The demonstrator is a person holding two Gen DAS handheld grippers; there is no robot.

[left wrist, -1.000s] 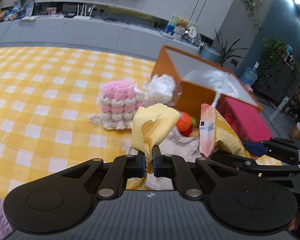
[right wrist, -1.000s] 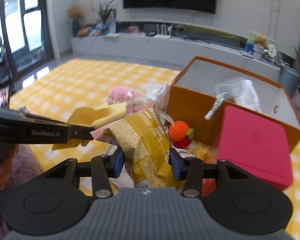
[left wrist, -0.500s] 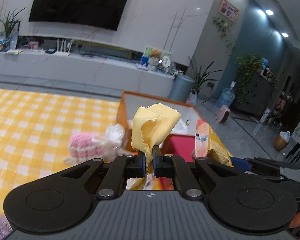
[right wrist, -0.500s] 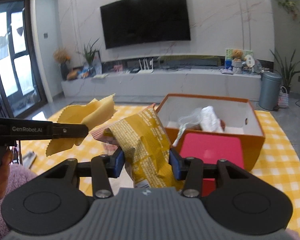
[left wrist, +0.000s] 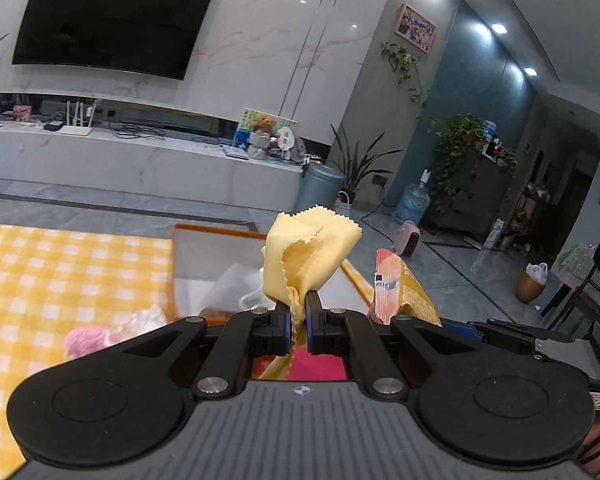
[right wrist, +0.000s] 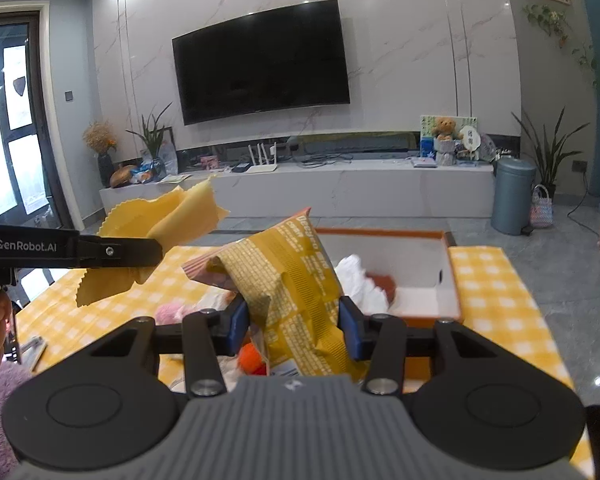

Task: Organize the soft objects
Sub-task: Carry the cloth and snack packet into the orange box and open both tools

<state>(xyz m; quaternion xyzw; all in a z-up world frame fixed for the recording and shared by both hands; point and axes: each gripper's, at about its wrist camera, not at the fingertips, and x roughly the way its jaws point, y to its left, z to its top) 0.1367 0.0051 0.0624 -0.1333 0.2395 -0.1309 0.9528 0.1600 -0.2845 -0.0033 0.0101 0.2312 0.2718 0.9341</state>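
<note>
My left gripper [left wrist: 298,316] is shut on a yellow cloth [left wrist: 308,248] with zigzag edges and holds it up in the air. It also shows in the right wrist view [right wrist: 156,248] at the left, with the cloth [right wrist: 168,216] sticking out. My right gripper [right wrist: 292,320] is shut on a yellow snack bag [right wrist: 292,280], lifted above the table; the bag [left wrist: 404,292] also shows in the left wrist view. The orange box [right wrist: 448,280] stands open ahead with white plastic [right wrist: 356,276] inside.
A pink crochet toy [left wrist: 88,340], a crumpled clear wrapper [left wrist: 144,318] and an orange knitted ball [right wrist: 252,360] lie on the yellow checked tablecloth [left wrist: 40,280]. A pink lid [left wrist: 320,364] lies below the left gripper. The table's right edge drops to the floor.
Both grippers have risen well above the table with their loads and tilted up, so the room now fills the views. The box has dropped lower in both frames.
</note>
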